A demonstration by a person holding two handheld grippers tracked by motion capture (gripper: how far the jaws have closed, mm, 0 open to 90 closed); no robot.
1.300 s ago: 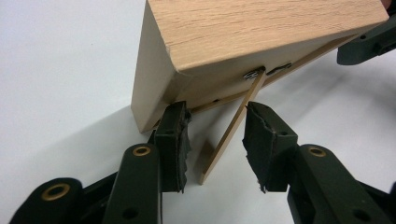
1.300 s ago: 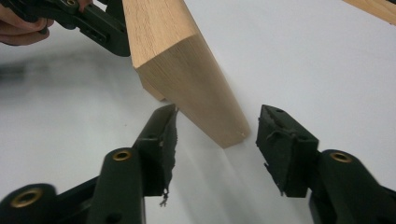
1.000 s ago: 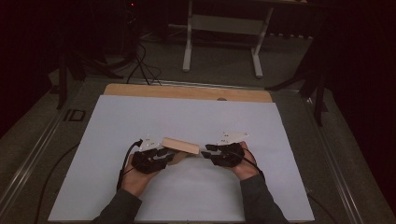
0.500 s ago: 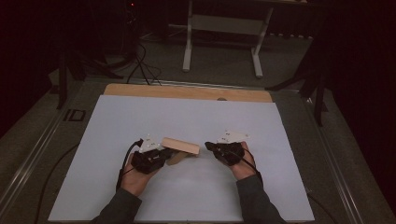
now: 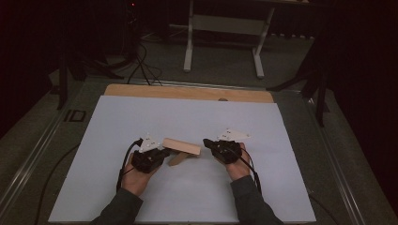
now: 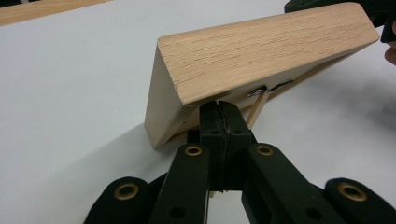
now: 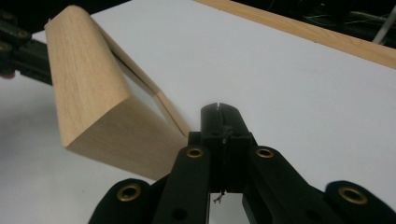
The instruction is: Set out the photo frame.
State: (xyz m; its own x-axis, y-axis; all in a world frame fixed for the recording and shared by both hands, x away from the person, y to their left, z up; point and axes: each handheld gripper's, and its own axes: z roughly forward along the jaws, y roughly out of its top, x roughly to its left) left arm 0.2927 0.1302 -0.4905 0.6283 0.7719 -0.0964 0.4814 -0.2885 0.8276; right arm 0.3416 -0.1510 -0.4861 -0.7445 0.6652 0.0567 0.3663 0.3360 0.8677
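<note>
A wooden block [image 5: 181, 146] sat tilted near the middle of the white desk [image 5: 141, 117], propped on a thin wooden piece [image 5: 177, 159] beneath it, between a person's two hand-held grippers. The left gripper [image 6: 219, 114] had just clenched its jaws flat together at the block's lower edge — whether they pinched the thin piece could not be told. The right gripper [image 7: 219, 116], jaws also just clenched with nothing between them, hung just beside the block's other end.
</note>
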